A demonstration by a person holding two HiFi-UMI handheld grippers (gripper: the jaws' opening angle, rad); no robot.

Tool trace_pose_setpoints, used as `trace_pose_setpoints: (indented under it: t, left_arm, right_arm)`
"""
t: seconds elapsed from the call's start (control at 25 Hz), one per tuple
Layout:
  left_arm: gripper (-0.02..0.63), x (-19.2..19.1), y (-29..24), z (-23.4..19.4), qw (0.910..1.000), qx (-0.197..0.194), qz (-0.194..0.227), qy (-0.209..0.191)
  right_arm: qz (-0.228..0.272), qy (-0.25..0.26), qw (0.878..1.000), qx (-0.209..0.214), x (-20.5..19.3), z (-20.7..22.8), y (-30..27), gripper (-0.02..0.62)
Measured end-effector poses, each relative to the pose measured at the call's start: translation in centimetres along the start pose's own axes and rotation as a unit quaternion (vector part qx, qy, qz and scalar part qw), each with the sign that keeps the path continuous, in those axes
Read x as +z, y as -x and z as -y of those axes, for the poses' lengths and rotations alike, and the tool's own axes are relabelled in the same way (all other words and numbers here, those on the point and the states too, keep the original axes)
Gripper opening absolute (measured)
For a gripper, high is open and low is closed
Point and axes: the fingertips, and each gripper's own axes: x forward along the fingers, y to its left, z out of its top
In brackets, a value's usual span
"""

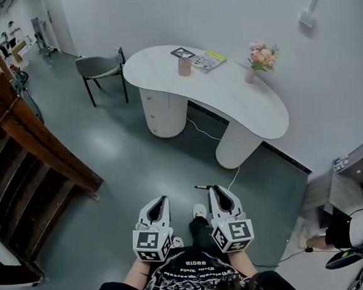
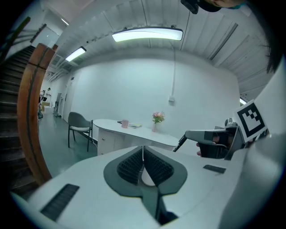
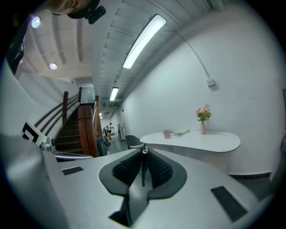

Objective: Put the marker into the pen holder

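1. Our right hand-held gripper (image 1: 212, 189) is clamped on the marker (image 1: 202, 187). In the right gripper view the dark, slim barrel (image 3: 143, 167) sits in the slot between the ribbed pads.
2. In the head view, one end of the marker pokes out past the jaw tips towards 9 o'clock.
3. Our left hand-held gripper (image 1: 161, 201) carries nothing, and its jaws are closed together.
4. The pink pen holder (image 1: 185, 66) stands on the white table (image 1: 240, 98), well apart from us at about 12 o'clock. A magazine (image 1: 209, 60) lies just beside it at 2 o'clock.
5. We judge the marker light and stiff, so it needs little force and will not bend.
6. Its barrel looks smooth and probably slippery, so it may swivel between the pads if bumped.
7. We would hold it around mid-barrel, leaving a free end to lead into the holder.
8. The holder looks small and light, so we expect it to tip if the marker knocks its rim.
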Motion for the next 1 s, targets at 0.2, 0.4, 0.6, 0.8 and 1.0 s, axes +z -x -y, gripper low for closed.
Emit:
trace_pose_setpoints:
  t: [0.2, 0.4, 0.6, 0.8, 1.0]
  left_arm:
    - [0.026, 0.6, -3.2, -1.0, 0.9998, 0.017, -0.002, 0.006]
    - [0.026, 2.0, -7.6, -1.4, 0.9996, 0.025, 0.003, 0.013]
    - [0.026, 3.7, -12.9, -1.4, 0.9994, 0.031, 0.004, 0.013]
    - [0.026, 5.1, -17.5, -1.5, 0.999, 0.042, 0.008, 0.015]
    - [0.026, 6.1, -21.4, -1.1, 0.9983, 0.054, 0.011, 0.02]
  right_arm:
    - [-0.01, 0.006, 1.0, 0.018, 0.4, 1.9, -3.5, 0.066]
    - [-0.016, 0.018, 0.999, 0.038, 1.5, 4.4, -7.4, 0.066]
    - [-0.017, 0.023, 0.998, 0.048, 3.0, 7.6, -11.6, 0.066]
    - [-0.018, 0.034, 0.997, 0.071, 4.4, 10.3, -15.4, 0.066]
    - [-0.017, 0.041, 0.995, 0.086, 5.7, 13.2, -18.3, 0.066]
